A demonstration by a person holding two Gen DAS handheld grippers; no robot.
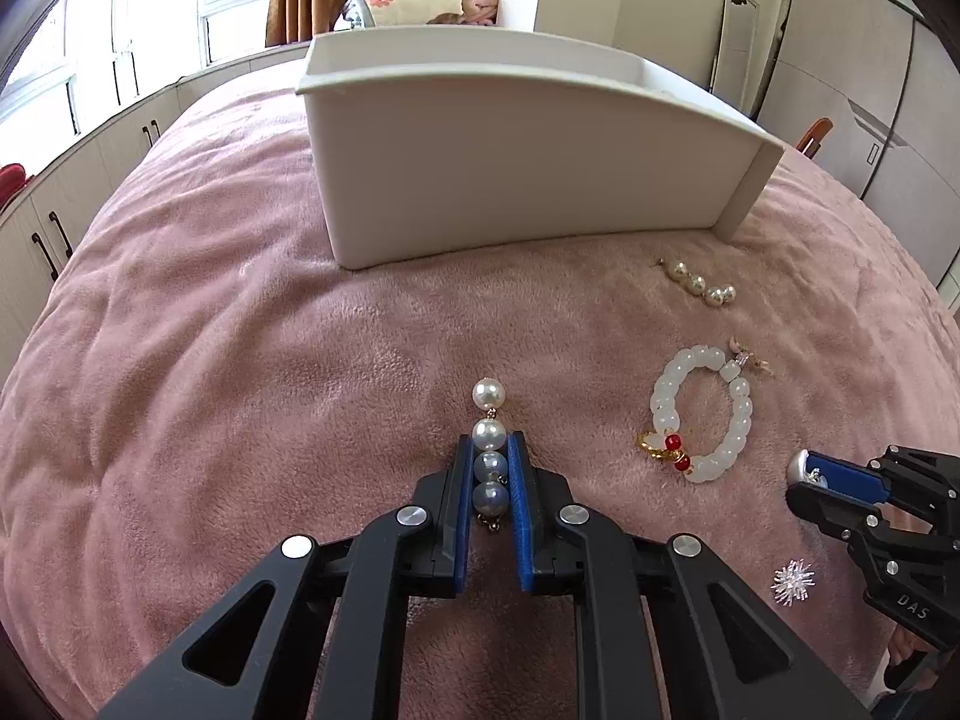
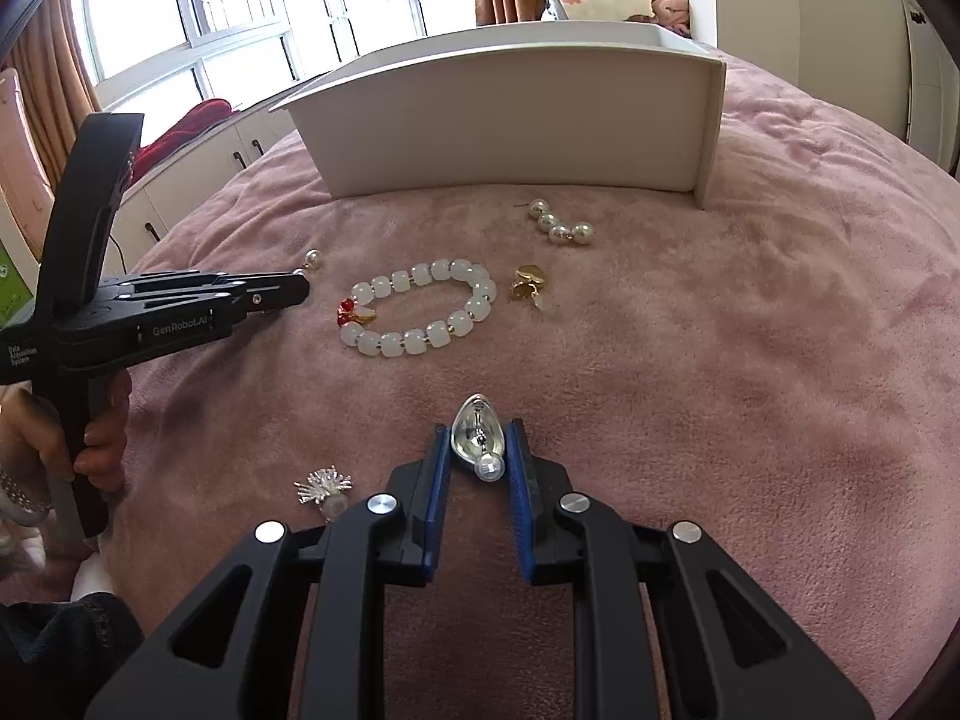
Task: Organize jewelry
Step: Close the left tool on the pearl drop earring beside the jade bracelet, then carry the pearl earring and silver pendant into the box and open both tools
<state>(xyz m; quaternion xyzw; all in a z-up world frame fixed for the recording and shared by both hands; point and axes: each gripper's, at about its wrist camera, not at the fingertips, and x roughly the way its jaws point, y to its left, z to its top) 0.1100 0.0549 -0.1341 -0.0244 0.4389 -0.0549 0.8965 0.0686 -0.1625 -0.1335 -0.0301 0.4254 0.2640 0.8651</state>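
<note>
My left gripper (image 1: 490, 450) is shut on a pearl drop earring (image 1: 489, 438), pinching its lower pearls just above the pink blanket; it also shows in the right wrist view (image 2: 297, 288). My right gripper (image 2: 478, 438) is shut on a silver teardrop earring (image 2: 478, 435), and shows in the left wrist view (image 1: 807, 474). A white bead bracelet (image 2: 420, 315) with red and gold charms lies between the grippers, also seen in the left wrist view (image 1: 705, 417). A second pearl earring (image 2: 558, 225) lies near the white open box (image 2: 516, 120). A gold earring (image 2: 529, 285) lies right of the bracelet.
A silver starburst earring (image 2: 324, 486) lies on the blanket (image 2: 750, 360) at the near left, also in the left wrist view (image 1: 792, 581). White cabinets (image 1: 54, 222) and windows stand beyond the bed's left side. A person's hand (image 2: 90, 438) holds the left gripper's handle.
</note>
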